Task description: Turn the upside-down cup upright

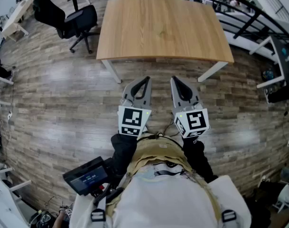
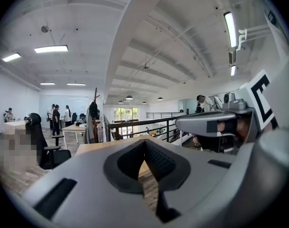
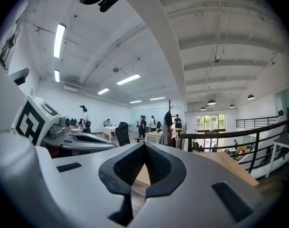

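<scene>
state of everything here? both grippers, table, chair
left gripper, shut, nothing between its jaws
right gripper, shut, nothing between its jaws
wooden table, standing, no cup on its top
office chair, upright, nobody seated

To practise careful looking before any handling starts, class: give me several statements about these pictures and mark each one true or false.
1. The light wooden rectangular table has nothing on its top in the head view. True.
2. The left gripper and the right gripper are held side by side, short of the table. True.
3. A cup sits between the right gripper's jaws. False: its jaws are shut with nothing between them, and no cup shows in any view.
4. The black wheeled office chair stands right of the table. False: in the head view it is off the table's left end.
5. The left gripper's jaws stand wide apart. False: they are closed together.
</scene>
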The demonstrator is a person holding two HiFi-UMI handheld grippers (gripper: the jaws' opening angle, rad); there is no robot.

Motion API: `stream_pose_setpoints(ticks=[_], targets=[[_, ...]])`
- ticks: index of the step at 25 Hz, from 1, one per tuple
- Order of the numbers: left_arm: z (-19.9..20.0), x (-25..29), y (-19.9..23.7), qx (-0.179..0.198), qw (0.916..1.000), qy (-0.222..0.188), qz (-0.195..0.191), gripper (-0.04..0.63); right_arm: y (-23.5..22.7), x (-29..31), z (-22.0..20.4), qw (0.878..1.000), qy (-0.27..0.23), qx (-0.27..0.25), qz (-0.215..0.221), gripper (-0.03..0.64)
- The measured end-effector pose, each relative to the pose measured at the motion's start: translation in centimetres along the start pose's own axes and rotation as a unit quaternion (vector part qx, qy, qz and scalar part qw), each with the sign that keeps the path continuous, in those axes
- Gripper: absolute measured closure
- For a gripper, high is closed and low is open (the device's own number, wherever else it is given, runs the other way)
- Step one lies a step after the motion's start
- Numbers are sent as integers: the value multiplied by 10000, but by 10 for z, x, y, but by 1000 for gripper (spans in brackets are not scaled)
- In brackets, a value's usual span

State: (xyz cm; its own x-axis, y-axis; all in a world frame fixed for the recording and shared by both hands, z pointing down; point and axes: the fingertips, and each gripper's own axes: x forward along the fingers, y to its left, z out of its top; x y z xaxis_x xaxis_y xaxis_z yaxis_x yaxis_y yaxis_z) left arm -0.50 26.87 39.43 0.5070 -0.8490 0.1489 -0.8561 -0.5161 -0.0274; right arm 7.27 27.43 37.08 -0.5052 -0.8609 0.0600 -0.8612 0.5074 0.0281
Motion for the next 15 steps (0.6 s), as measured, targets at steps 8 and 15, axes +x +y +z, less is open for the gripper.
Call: stream_pose_setpoints(ticks=[8,15], targets=[[-4,-6,13,31,10000,-75,3,594,15,14,-7,9999,63,-85,77,597],[-9,-7,26,-26,9999,-97,-64,594,20,28,-14,9997,196,-158,-19,597]])
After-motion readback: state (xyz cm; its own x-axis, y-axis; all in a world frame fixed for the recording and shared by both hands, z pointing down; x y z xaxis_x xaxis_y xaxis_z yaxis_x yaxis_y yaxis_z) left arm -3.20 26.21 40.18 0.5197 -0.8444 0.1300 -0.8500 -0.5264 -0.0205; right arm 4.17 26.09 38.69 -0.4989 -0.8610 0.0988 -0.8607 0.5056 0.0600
